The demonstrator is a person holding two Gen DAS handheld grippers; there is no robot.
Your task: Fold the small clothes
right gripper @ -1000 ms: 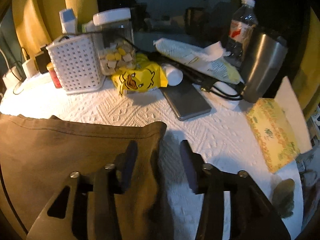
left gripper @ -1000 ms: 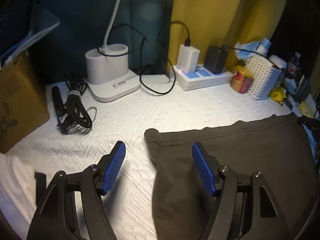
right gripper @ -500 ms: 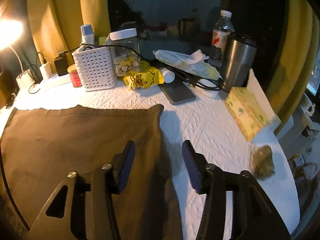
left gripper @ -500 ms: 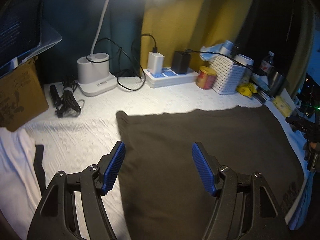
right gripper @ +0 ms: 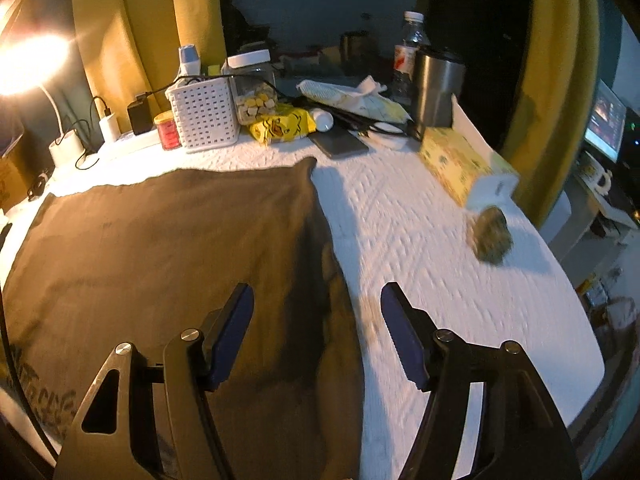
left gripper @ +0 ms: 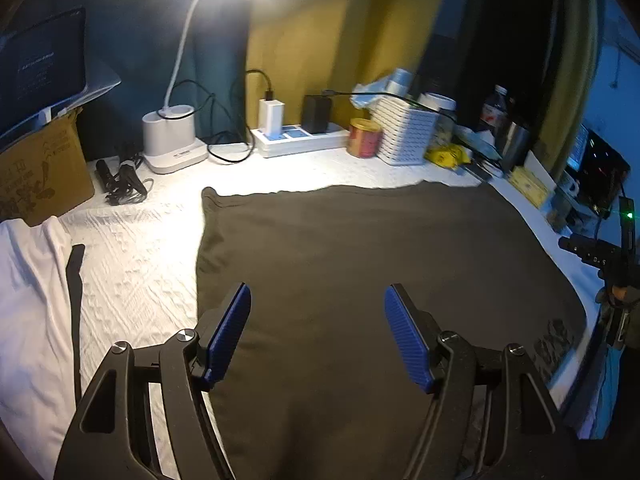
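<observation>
Left wrist: garment (left gripper: 360, 248) beneath open jaws

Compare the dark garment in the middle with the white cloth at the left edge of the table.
The dark garment is brown-grey; the white cloth is plain white. The dark garment lies spread flat with straight edges, while the white cloth is rumpled into soft folds. The dark garment shows almost whole and carries faint print near one corner; the white cloth is cut off by the picture's edge, with a black strip beside it. Both rest on the same white textured table cover.
</observation>
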